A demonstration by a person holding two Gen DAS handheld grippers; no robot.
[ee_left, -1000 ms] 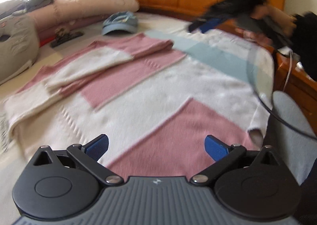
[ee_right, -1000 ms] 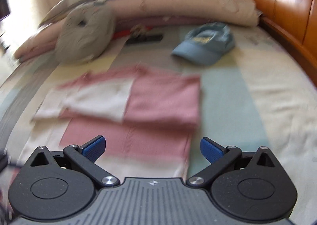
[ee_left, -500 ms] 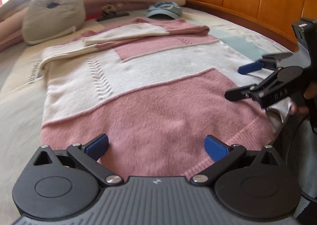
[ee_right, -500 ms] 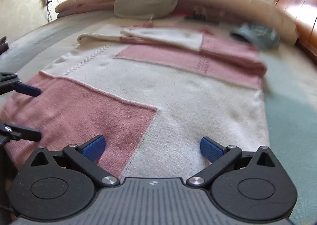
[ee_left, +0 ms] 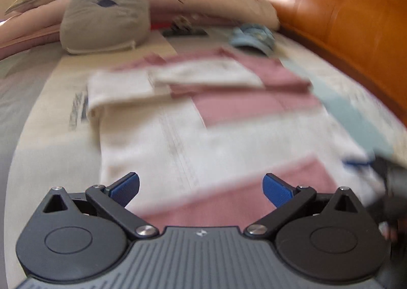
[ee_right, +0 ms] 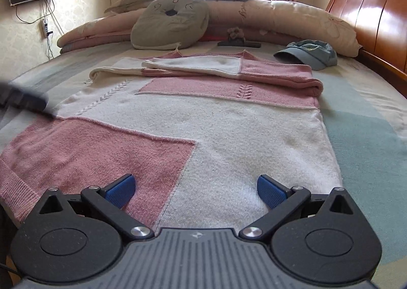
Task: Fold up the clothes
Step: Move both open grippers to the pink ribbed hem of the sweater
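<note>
A pink and white knitted sweater (ee_right: pixel 203 121) lies flat on the bed, its sleeves folded across the far end. My right gripper (ee_right: pixel 194 188) is open just above the sweater's near hem, over the pink and white seam. In the blurred left wrist view the same sweater (ee_left: pixel 203 131) stretches away, and my left gripper (ee_left: pixel 201 187) is open above its near pink patch. The right gripper (ee_left: pixel 356 161) shows as a dark blur at the right edge there. A blurred dark piece of the left gripper (ee_right: pixel 23 100) crosses the left edge of the right wrist view.
A blue cap (ee_right: pixel 310 53) lies beyond the sweater at the right. A grey cat-face cushion (ee_right: pixel 170 25) leans on a rolled quilt (ee_right: pixel 279 19) at the back. A dark flat object (ee_right: pixel 239 44) sits between them. The wooden headboard (ee_right: pixel 376 16) runs along the right.
Both grippers have dropped low and pulled back to the sweater's near hem. The left view swung left and is blurred by motion. Both stay open and hold nothing.
</note>
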